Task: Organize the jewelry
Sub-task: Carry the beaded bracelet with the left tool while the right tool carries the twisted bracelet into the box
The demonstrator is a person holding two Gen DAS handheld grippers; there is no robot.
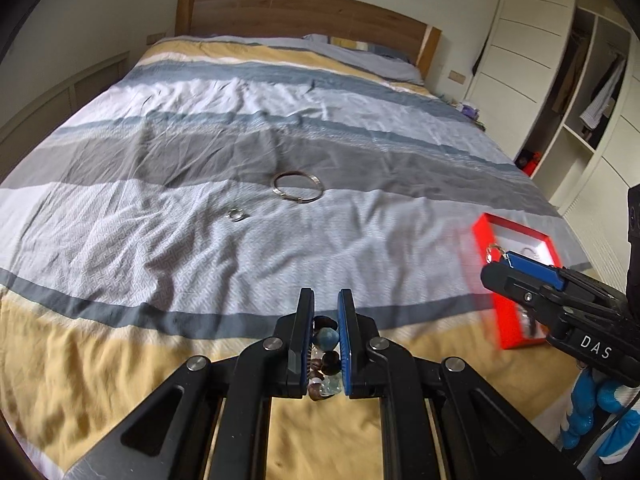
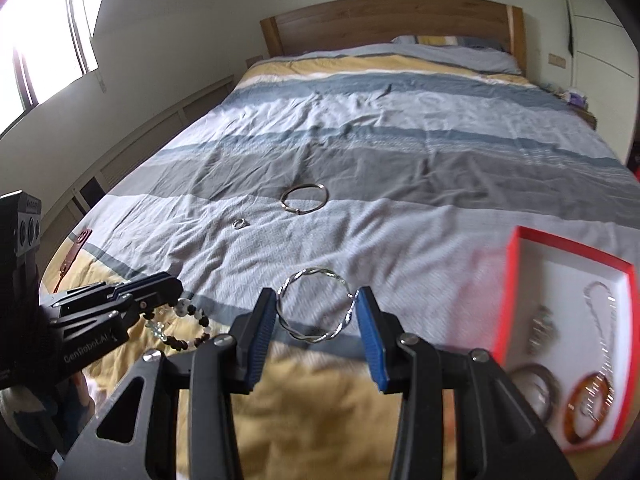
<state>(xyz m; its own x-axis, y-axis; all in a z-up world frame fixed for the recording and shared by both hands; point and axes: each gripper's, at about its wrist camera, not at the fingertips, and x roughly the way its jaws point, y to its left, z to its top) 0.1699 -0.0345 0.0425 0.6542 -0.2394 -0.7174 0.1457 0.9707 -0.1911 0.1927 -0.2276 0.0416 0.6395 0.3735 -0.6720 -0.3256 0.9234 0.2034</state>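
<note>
Beaded bracelet [image 1: 325,354] clenched in L gripper [image 1: 325,312], low over bed [image 1: 160,208] | R gripper [image 2: 316,312] pinching twisted bangle [image 2: 316,306] across its rim, nr red box [image 2: 516,280] | bangle prob light, stiff, slick; beads floppy | plain bangle [image 2: 304,198] + small ring [image 2: 240,223] loose mid-bed.

A home bedroom: striped bed [image 1: 240,128], wooden headboard [image 1: 296,12], open wardrobe [image 1: 592,92], window [image 2: 44,32].

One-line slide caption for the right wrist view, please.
Right tool carries a twisted silver bangle toward the red jewelry box; left tool holds a beaded bracelet.
</note>
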